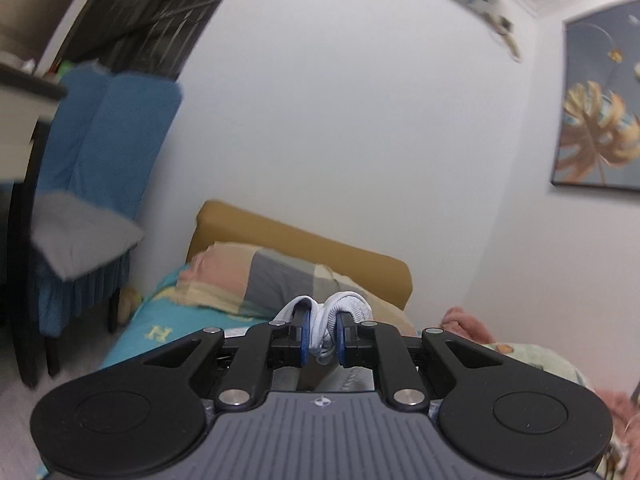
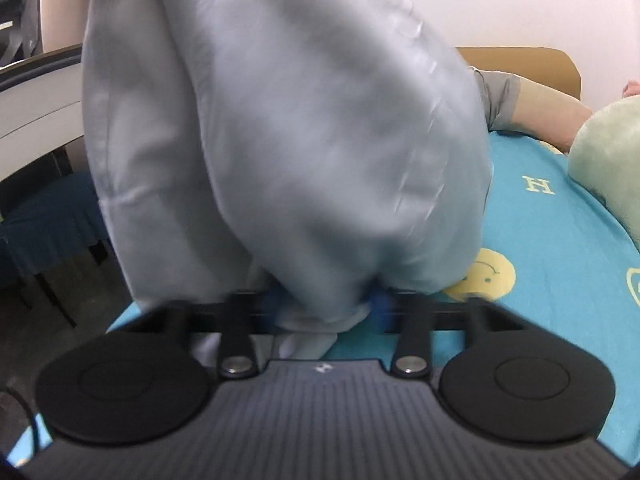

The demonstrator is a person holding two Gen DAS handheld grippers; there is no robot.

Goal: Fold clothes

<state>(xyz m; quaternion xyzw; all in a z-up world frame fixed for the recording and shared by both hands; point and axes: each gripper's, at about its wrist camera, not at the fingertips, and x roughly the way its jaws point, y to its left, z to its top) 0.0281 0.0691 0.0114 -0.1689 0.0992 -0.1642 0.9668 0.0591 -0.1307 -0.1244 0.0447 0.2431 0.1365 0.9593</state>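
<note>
garment lifted, no fold yet

both ends of a pale grey-white garment (image 2: 280,140) pinched and held up above the bed (image 2: 560,240). in the left wrist view, left gripper (image 1: 319,334) with fingers (image 1: 303,330) drawn narrow on a bunched ribbed hem of the cloth, pointed toward the wall over a patchwork pillow (image 1: 256,276) and mustard headboard (image 1: 304,240). in the right wrist view, right gripper (image 2: 320,308) clamped on another bunch of the same fabric, the rest billowing up and filling most of the frame, blurred. turquoise sheet with yellow smiley print below, a pale green cushion (image 2: 608,168) off to the side. no crease, no flat layer, no stacked pile anywhere in sight. judged as early: cloth grasped and aloft, probably for a shake-out or spread. still left: laying it flat on the bed, smoothing, then every fold.
</note>
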